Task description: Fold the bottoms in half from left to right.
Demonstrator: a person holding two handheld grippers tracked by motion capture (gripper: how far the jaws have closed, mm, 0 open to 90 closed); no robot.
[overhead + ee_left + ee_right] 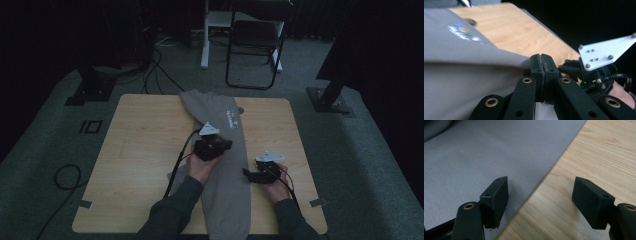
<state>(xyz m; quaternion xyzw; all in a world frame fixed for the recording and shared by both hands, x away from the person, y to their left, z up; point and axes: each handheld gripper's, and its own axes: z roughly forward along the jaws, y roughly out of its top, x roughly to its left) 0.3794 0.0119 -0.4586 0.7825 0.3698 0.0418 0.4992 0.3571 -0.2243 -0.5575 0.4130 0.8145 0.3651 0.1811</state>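
Observation:
A long grey garment (225,170) with a small coloured logo (233,116) lies down the middle of the wooden table (145,140). My left gripper (226,145) is over the garment's middle, held in a hand. In the left gripper view its jaws (541,62) are shut on a raised fold of the grey garment (461,65), with the logo (465,33) off to the left. My right gripper (248,173) sits at the garment's right edge. In the right gripper view it (540,195) stands open, one jaw over the garment (486,152) and one over bare table (599,152).
A black chair (254,40) and a white post (205,35) stand on the carpet beyond the table. Black stand feet (92,87) (330,97) flank the far corners. Cables (65,175) trail on the floor at the left.

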